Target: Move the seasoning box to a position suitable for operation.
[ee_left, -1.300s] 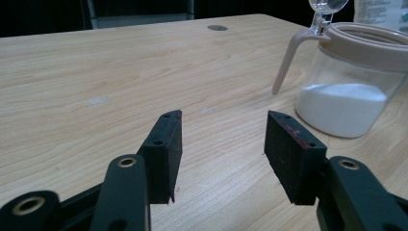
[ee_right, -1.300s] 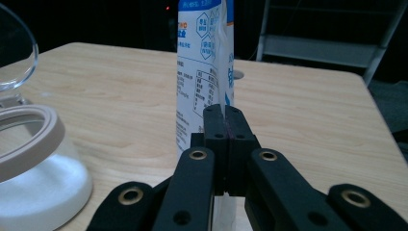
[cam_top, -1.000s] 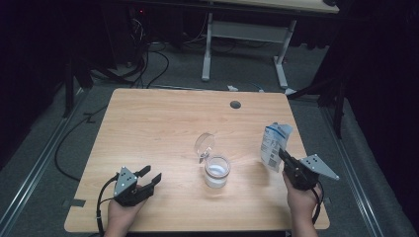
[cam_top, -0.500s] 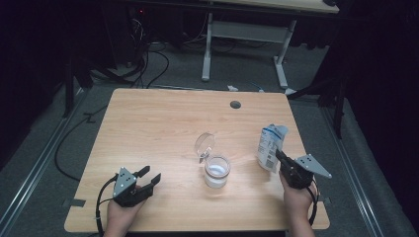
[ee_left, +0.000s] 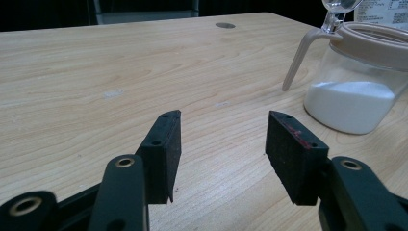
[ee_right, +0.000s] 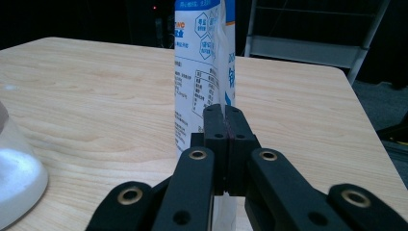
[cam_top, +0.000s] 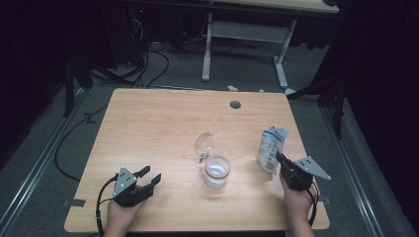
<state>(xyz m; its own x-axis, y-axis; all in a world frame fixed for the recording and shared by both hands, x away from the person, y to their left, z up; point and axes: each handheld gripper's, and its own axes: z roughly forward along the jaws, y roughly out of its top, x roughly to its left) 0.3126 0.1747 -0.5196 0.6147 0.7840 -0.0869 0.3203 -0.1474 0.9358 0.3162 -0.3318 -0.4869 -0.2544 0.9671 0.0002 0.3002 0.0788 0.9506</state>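
A white and blue printed pouch (cam_top: 269, 145) stands upright near the table's right edge. My right gripper (cam_top: 277, 157) is shut on its near side seam; in the right gripper view the pads (ee_right: 215, 125) press together on the pouch (ee_right: 197, 72). A clear glass jar (cam_top: 216, 172) with white powder in it stands at the front middle, its hinged lid (cam_top: 204, 143) flipped up. My left gripper (cam_top: 150, 174) rests open at the front left with nothing between its jaws. In the left gripper view, the jar (ee_left: 356, 86) sits to the right, beyond the gripper (ee_left: 222, 130).
The wooden table (cam_top: 158, 123) has a round cable hole (cam_top: 235, 104) near its far edge. Behind it stand another desk's white legs (cam_top: 207, 44), and cables (cam_top: 148, 54) lie on the dark floor.
My right gripper and the pouch have edged slightly left and toward the front. The left gripper and the jar have not moved.
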